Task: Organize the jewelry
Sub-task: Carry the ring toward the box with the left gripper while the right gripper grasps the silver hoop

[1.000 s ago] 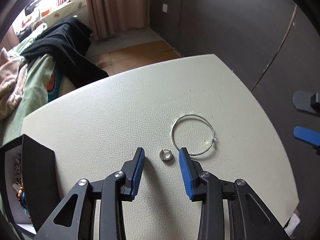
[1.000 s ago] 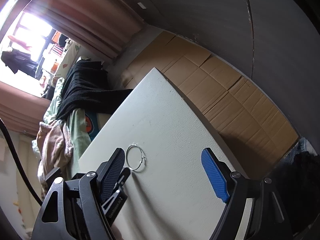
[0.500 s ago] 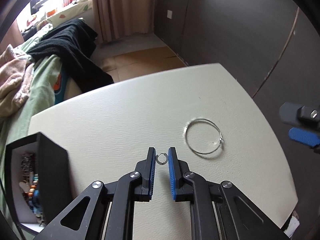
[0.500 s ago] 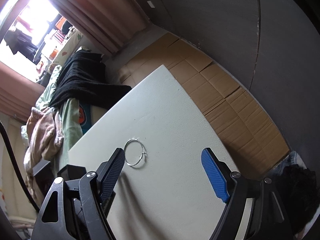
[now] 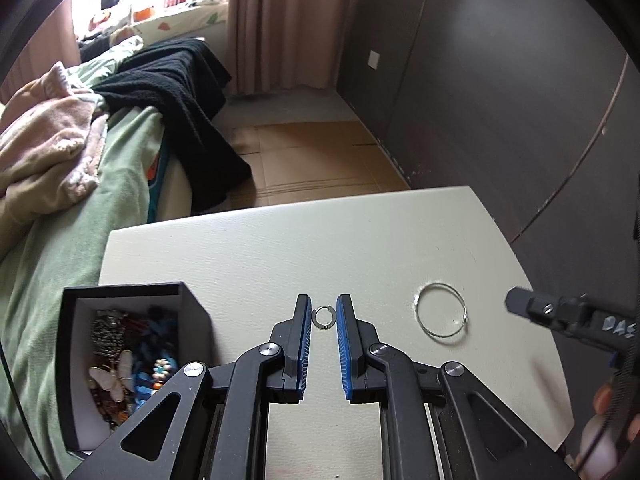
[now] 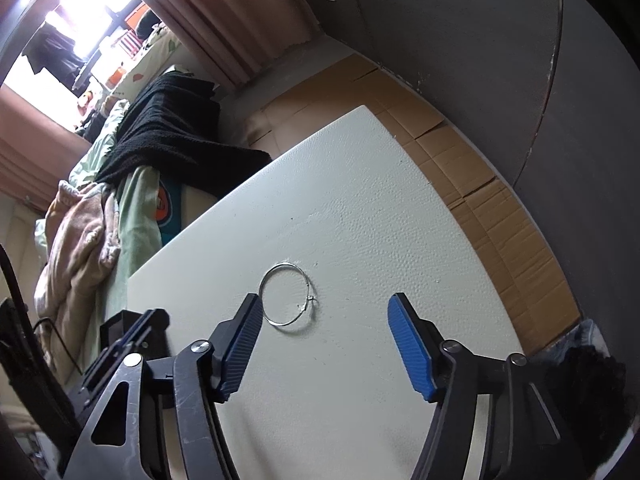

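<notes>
My left gripper (image 5: 323, 318) is shut on a small silver ring (image 5: 323, 317), held between its blue pads above the white table (image 5: 360, 240). A large thin silver hoop (image 5: 441, 315) lies on the table to the right; it also shows in the right wrist view (image 6: 286, 294). A black jewelry box (image 5: 128, 356) with a white lining stands open at the left, holding several beaded pieces and a butterfly brooch. My right gripper (image 6: 325, 320) is open and empty, hovering just behind the hoop; it shows at the right edge of the left wrist view (image 5: 560, 316).
A bed with green sheets, a pink blanket (image 5: 48, 148) and a black garment (image 5: 176, 92) lies left of the table. Cardboard covers the floor (image 5: 320, 152) beyond the table's far edge. A dark wall (image 5: 500, 80) stands to the right.
My left gripper closed on the small ring, lifted it and pulled back toward the box side. My right gripper moved nearer the large hoop.
</notes>
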{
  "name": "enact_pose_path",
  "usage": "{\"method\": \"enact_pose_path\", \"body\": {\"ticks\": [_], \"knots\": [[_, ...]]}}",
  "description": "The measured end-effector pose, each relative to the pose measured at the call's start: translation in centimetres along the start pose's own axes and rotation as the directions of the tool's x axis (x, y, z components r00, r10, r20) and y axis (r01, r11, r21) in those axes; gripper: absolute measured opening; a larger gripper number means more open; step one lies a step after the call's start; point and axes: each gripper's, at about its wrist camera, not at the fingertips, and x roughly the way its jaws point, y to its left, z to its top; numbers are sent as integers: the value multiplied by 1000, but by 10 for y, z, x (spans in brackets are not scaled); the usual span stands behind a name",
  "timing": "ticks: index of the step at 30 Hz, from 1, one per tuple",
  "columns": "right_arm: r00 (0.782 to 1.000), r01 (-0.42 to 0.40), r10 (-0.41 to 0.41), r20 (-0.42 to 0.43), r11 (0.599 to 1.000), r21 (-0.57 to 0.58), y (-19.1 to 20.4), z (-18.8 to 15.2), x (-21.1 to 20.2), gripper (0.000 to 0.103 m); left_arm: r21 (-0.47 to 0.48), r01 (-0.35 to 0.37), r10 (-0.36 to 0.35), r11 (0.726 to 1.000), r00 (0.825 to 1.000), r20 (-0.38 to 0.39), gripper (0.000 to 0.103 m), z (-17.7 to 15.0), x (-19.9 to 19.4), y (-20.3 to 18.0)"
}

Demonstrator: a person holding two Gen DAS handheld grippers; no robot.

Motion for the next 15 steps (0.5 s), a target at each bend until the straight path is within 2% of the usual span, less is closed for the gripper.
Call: {"method": "enact_pose_path", "body": {"ticks": [4,12,15], "knots": [[1000,1,-2,-14,1000,-31,8,0,10,49,-19,10,-10,1000,1000,13,13,4,-7,9],[998,52,-55,-37,996,-78,24,-1,36,36,-69,28,-25,997,999,46,13,10,-24,34],[995,89,-93,-43,991,-98,29,-3,44,25,-96,34,-29,995,998,56,13,11,-31,46]]}}
